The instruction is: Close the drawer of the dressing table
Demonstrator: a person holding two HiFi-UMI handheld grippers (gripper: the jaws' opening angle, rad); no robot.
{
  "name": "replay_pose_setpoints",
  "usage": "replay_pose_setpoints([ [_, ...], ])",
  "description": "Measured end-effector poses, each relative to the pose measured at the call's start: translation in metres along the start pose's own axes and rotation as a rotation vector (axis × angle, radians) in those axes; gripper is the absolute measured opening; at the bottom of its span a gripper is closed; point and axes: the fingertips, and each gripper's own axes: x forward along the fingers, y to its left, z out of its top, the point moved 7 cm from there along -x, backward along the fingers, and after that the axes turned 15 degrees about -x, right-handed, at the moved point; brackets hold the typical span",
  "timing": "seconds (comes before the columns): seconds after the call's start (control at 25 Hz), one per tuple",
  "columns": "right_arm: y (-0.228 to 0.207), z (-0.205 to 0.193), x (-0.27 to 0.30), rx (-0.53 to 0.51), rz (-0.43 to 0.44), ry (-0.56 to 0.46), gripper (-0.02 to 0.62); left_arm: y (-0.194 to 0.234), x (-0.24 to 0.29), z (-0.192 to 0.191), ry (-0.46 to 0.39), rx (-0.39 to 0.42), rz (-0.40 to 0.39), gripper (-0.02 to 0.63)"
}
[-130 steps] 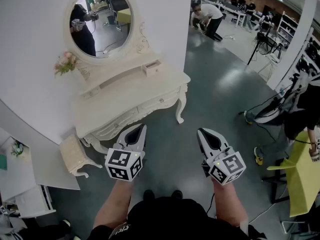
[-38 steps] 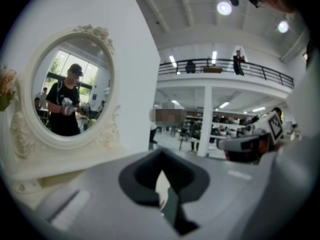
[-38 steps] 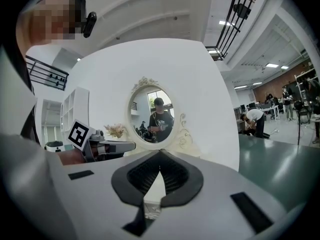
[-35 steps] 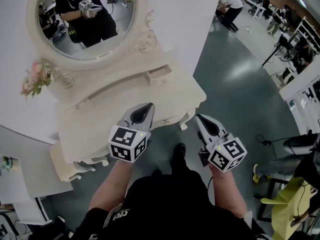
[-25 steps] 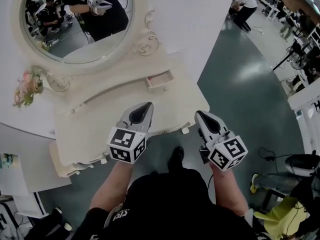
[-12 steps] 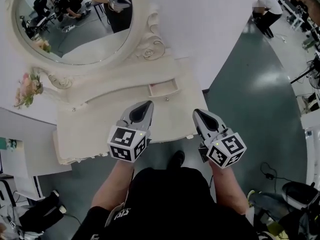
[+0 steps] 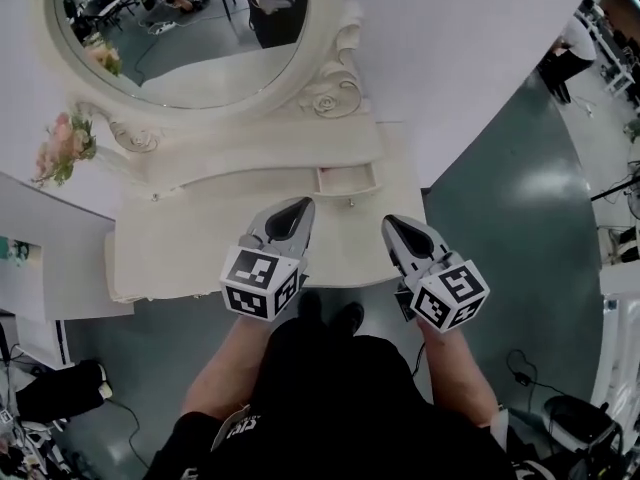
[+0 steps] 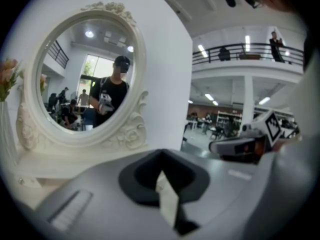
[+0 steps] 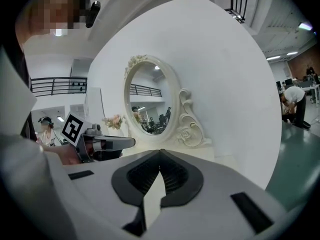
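Note:
The cream dressing table (image 7: 180,248) stands against the white wall under its oval mirror (image 7: 180,28). A small drawer (image 7: 347,179) on the raised back shelf is pulled out, its pinkish inside showing and its knob toward me. My left gripper (image 7: 302,206) is shut and empty over the tabletop, just left of and nearer than the drawer. My right gripper (image 7: 389,225) is shut and empty too, over the table's front right part, a little right of the drawer. The left gripper view shows shut jaws (image 8: 161,155) before the mirror (image 8: 82,79). The right gripper view shows the same (image 9: 161,152).
Pink flowers (image 7: 65,148) stand at the table's back left. A white cabinet (image 7: 45,268) adjoins the table's left end. Grey-green floor (image 7: 520,228) spreads to the right, with cables (image 7: 520,368) on it and a person (image 7: 572,48) far off.
I have come closer to the table. Both grippers, earlier over the floor in front of it, now reach over its top near the open drawer; both stayed shut.

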Motion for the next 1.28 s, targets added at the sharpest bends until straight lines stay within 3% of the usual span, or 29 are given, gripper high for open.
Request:
replay_pose_setpoints([
  [0.36, 0.015, 0.0, 0.04, -0.011, -0.043, 0.095, -0.005, 0.048, -0.003, -0.002, 0.016, -0.051, -0.056, 0.009],
  [0.76, 0.03, -0.039, 0.073, 0.048, -0.086, 0.234, 0.008, 0.097, -0.005, -0.021, 0.08, -0.071, -0.106, 0.009],
  [1.28, 0.01, -0.1, 0.114, 0.092, -0.111, 0.361, 0.163, 0.115, 0.024, -0.045, 0.153, -0.116, -0.065, 0.009],
])
